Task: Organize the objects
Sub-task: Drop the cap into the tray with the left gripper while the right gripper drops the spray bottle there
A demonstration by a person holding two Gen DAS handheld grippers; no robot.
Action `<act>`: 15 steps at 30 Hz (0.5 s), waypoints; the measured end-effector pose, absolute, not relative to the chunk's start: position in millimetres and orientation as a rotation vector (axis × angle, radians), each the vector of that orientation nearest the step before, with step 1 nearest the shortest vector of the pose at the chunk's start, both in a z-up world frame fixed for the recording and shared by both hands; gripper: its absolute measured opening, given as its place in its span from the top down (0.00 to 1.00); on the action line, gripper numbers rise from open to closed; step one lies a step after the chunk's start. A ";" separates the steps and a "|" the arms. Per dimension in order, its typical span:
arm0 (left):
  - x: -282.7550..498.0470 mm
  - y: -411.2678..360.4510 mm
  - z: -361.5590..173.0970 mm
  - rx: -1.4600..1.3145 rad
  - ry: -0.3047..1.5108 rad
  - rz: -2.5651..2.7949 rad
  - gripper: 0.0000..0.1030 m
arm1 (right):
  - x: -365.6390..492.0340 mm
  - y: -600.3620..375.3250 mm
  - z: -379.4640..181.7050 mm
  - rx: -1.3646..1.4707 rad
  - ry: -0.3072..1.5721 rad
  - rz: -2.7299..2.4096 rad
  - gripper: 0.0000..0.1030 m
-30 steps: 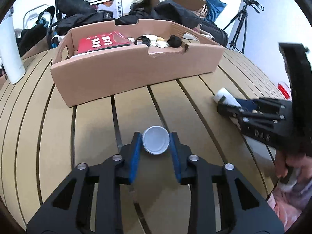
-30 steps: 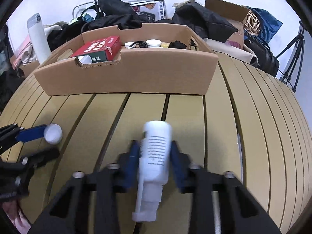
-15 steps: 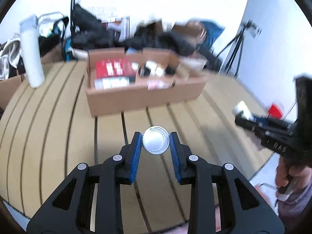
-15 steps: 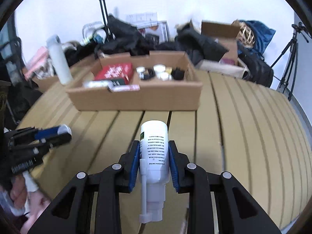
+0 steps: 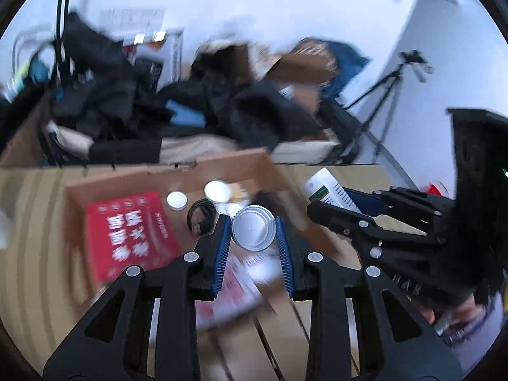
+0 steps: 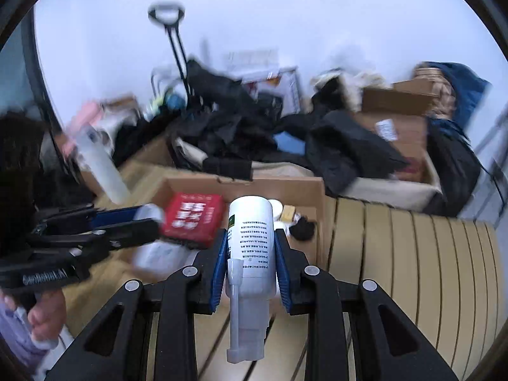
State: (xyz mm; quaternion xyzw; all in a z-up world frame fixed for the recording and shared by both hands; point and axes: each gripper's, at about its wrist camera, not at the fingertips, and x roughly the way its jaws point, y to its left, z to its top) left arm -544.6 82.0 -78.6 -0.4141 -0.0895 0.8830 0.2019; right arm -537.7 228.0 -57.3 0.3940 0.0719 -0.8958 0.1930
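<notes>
The slatted wooden table (image 6: 412, 254) runs under and to the right of the right fingers. On it, ahead of both pairs of fingers, sits the open cardboard box (image 5: 247, 162), the likely place for what is being carried. Inside it, ahead and left of the left fingers, lies a red box (image 5: 130, 231); just beyond their tips are a black ring-shaped item (image 5: 200, 219) and small white lids (image 5: 177, 200).

The right gripper (image 6: 250, 263) is closed on a white spray bottle (image 6: 250, 238), body pointing toward the box, nozzle end trailing back between the fingers. The left gripper (image 5: 254, 238) is closed on a small round white jar (image 5: 253, 232), held at the fingertips above the box's contents; its exact height is hard to read through the blur.

Both views are smeared, which suggests fast movement. The two grippers are near each other over the same end of the box, so they could collide. The jar is pinched only on its round sides near the tips, so a knock could roll it free. The bottle is long; released high, it could tip onto the small lids or bounce out over the low wall.
</notes>
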 end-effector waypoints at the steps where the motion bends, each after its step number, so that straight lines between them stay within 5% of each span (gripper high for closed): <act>1: -558.0 83.4 -99.1 -1.223 -0.259 2.445 0.75 | -553.5 223.2 -72.2 1.131 0.246 -2.504 0.70; 6: -572.4 84.8 -157.5 -1.332 -0.146 2.450 0.63 | -584.2 206.8 -145.8 1.293 0.320 -2.325 0.69; 7: -571.1 82.9 -155.9 -1.312 -0.153 2.435 0.51 | -583.1 205.4 -156.3 1.299 0.361 -2.332 0.64; 9: -568.0 77.2 -149.2 -1.224 -0.142 2.454 0.19 | -581.7 206.0 -170.0 1.306 0.436 -2.367 0.36; 15: -568.3 48.5 -154.3 -1.231 -0.265 2.472 0.17 | -570.2 211.8 -168.0 1.339 0.350 -2.405 0.36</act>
